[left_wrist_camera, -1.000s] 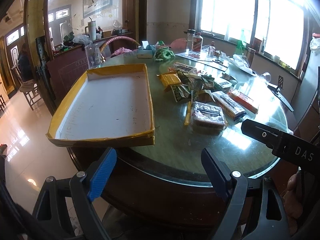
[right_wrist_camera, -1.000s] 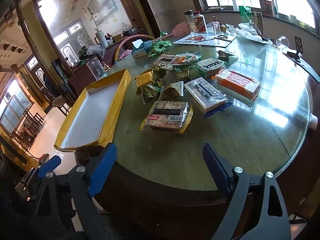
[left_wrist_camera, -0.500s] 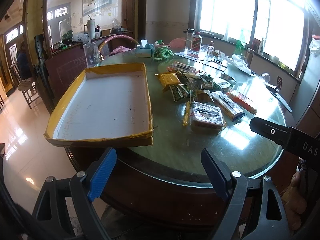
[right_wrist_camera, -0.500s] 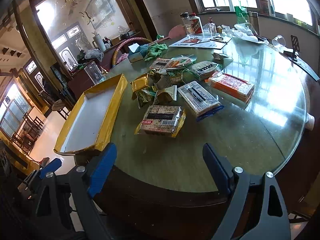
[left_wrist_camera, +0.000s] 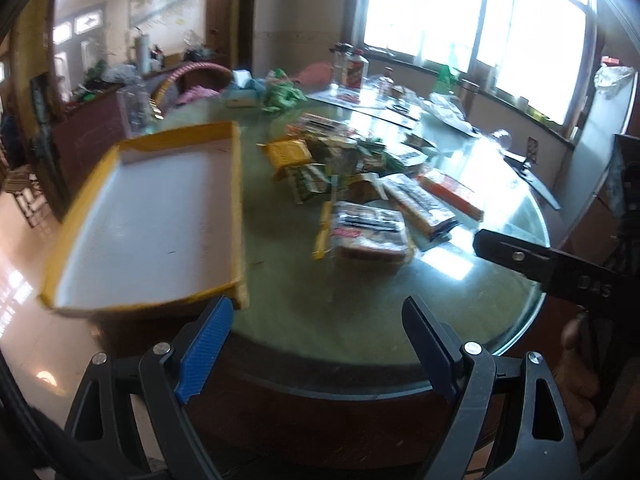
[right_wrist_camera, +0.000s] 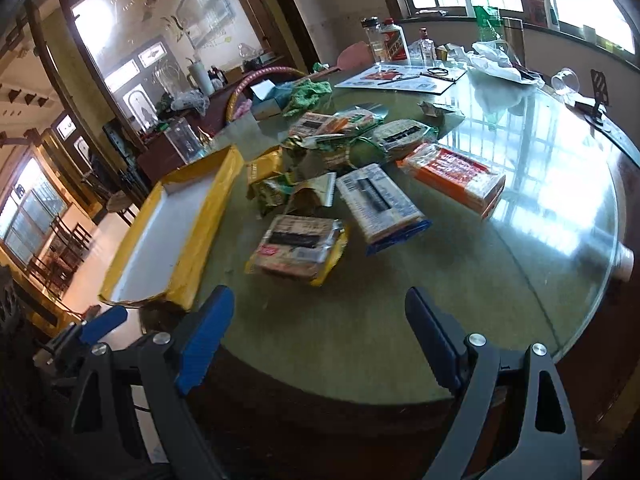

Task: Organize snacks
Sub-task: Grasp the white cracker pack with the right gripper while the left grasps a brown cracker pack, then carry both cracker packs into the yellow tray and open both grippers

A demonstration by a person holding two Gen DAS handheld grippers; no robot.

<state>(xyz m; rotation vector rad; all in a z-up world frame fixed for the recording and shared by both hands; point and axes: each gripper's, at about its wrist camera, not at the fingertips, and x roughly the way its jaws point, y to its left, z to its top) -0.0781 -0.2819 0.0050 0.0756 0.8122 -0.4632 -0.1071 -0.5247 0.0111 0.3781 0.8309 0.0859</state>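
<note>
Snack packets lie clustered on a round, glass-topped table with a dark wooden rim. Nearest the right gripper is a flat, clear-wrapped biscuit pack with yellow edges and a black label band, glossy and slightly crumpled. At its 2 o'clock lies a long rectangular pack with white, barcode-printed film and a blue end seal; at 3 o'clock of that one, an orange-and-white boxy pack. Beyond these, toward 12 o'clock, sit crinkled green and gold foil sachets and a heap of further wrappers, too jumbled to separate.

At 9 o'clock of the cluster rests a shallow rectangular cardboard tray, yellow-walled with a plain white floor, its near corner torn and overhanging the table edge.

The right gripper stands wide apart with nothing between its ribbed blue pads; the biscuit pack lies ahead at about 12 o'clock, well apart from the fingertips.

The left gripper is likewise spread wide and holds nothing. In its blurred view, the tray lies at 11 o'clock, its near wall just beyond the left pad, and the biscuit pack at 1 o'clock.

Farther off: a green cloth, clear bottles and a printed sheet at the table's far side.
</note>
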